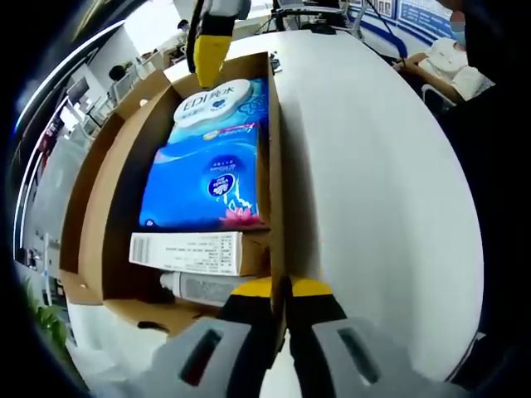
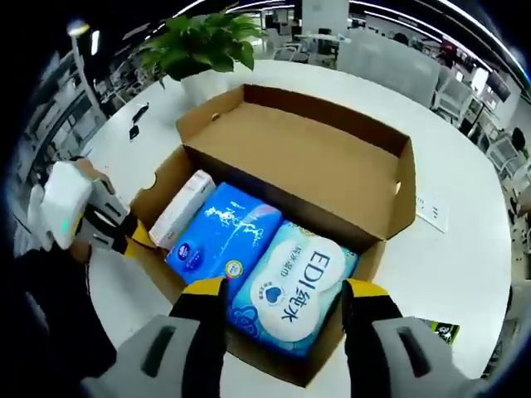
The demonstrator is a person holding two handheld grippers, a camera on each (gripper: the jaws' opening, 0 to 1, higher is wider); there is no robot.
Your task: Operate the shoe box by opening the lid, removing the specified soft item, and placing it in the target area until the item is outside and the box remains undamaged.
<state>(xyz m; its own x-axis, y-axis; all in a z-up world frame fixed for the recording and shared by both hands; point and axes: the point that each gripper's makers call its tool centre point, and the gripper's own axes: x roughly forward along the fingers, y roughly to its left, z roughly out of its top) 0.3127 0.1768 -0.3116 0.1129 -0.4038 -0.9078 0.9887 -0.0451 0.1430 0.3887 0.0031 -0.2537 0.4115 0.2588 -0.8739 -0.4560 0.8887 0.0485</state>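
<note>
A cardboard shoe box (image 2: 390,195) stands open on a white table, its lid (image 2: 290,153) folded back. Inside lie a soft white-and-blue EDI wipes pack (image 2: 294,290) (image 1: 214,104), a blue tissue pack (image 2: 220,236) (image 1: 207,182), a white carton (image 2: 182,207) (image 1: 187,251) and a tube (image 1: 203,288). My right gripper (image 2: 284,294) is open, one jaw on each side of the EDI pack; in the left gripper view the right gripper (image 1: 211,54) touches that pack's far end. My left gripper (image 1: 284,288) is shut on the box's side wall (image 1: 275,166). The left gripper (image 2: 133,236) also shows at the box's left end.
The white table (image 1: 373,166) stretches wide beside the box. A potted plant (image 2: 207,41) stands behind the box. A paper slip (image 2: 431,211) and a dark card (image 2: 436,330) lie to the box's right. A person (image 1: 452,62) sits at the table's far side.
</note>
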